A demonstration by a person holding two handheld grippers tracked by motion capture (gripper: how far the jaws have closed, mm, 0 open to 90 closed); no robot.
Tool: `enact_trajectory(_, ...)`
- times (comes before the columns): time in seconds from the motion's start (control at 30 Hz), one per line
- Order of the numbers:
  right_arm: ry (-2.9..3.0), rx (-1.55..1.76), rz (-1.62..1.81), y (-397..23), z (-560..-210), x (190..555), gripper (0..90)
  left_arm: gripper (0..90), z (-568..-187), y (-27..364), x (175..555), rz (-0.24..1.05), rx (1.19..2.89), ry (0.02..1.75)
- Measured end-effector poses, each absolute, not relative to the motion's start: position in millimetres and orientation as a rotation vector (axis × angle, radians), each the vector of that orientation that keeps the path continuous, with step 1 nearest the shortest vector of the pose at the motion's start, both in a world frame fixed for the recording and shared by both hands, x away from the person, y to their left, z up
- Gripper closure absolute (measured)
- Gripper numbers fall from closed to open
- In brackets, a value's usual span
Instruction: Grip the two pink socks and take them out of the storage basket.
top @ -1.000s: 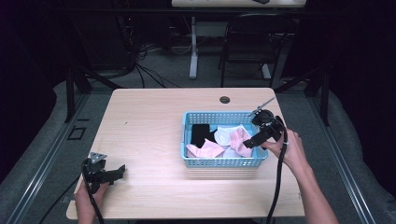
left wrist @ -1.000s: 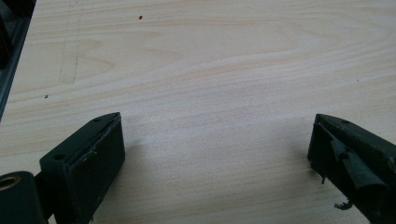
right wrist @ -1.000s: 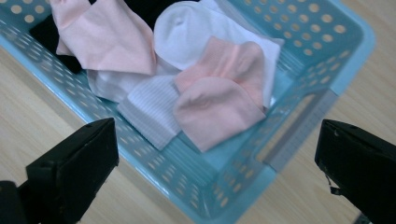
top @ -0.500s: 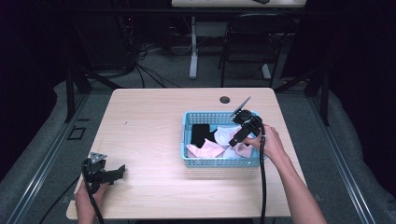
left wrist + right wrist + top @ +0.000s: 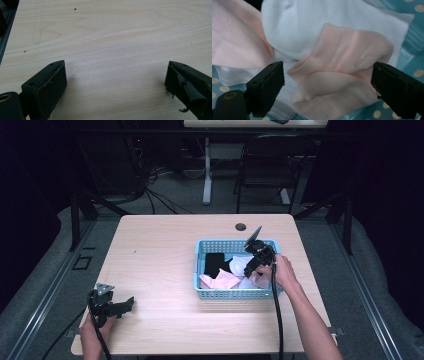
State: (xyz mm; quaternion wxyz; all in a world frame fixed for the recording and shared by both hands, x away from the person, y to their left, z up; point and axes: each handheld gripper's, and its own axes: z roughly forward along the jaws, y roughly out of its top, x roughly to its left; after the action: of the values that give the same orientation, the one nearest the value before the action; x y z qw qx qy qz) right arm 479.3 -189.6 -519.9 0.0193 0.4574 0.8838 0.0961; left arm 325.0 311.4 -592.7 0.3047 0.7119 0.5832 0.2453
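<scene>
Right gripper view: the right gripper (image 5: 325, 90), jaws wide but just closing, straddles a pink sock (image 5: 342, 75), not yet pinched. Only that sock should be gripped. The left gripper (image 5: 116, 87) is parked wide, empty.

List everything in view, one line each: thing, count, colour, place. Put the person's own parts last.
table: one, light wood, centre.
basket: one, light blue, table's right half.
pink socks: at least two, pink, in the basket, one between the right jaws.
white socks: at least one, white, in the basket.
black cloth: one, black, basket's left part.
chair: one, dark, behind the table.
left hand-held gripper: black, open, table's near left.
right hand-held gripper: black, open, in the basket.
</scene>
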Motion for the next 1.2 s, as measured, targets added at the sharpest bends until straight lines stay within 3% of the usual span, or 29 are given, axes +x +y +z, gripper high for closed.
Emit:
enact_trajectory(0.23,2.724,1.472,0.258,-194,-525,483,37.6,4.1,-593,311,325,0.649,1.886,1.544)
enact_trajectory(0.27,2.733,1.478,0.241,-195,-524,484,49.2,4.1,-593,311,325,0.650,1.885,1.545)
enact_trajectory(0.33,2.729,1.476,0.250,-196,-525,484,53.0,4.1,-593,311,325,0.650,1.886,1.545)
enact_trajectory(0.37,2.721,1.493,0.261,-196,-525,483,58.0,4.1,-593,311,325,0.650,1.886,1.545)
enact_trajectory(0.4,2.721,1.505,0.278,-199,-526,482,68.7,4.1,-593,311,325,0.650,1.885,1.545)
enact_trajectory(0.47,2.733,1.509,0.250,-200,-524,483,72.5,4.1,-593,311,325,0.650,1.886,1.544)
enact_trajectory(0.5,2.719,1.521,0.279,-202,-525,482,81.2,4.1,-593,311,325,0.650,1.885,1.545)
enact_trajectory(0.63,2.737,1.510,0.271,-207,-521,481,86.6,4.1,-593,311,325,0.650,1.886,1.545)
enact_trajectory(1.2,2.670,1.438,0.388,-207,-477,468,87.5,4.1,-593,311,325,0.650,1.886,1.545)
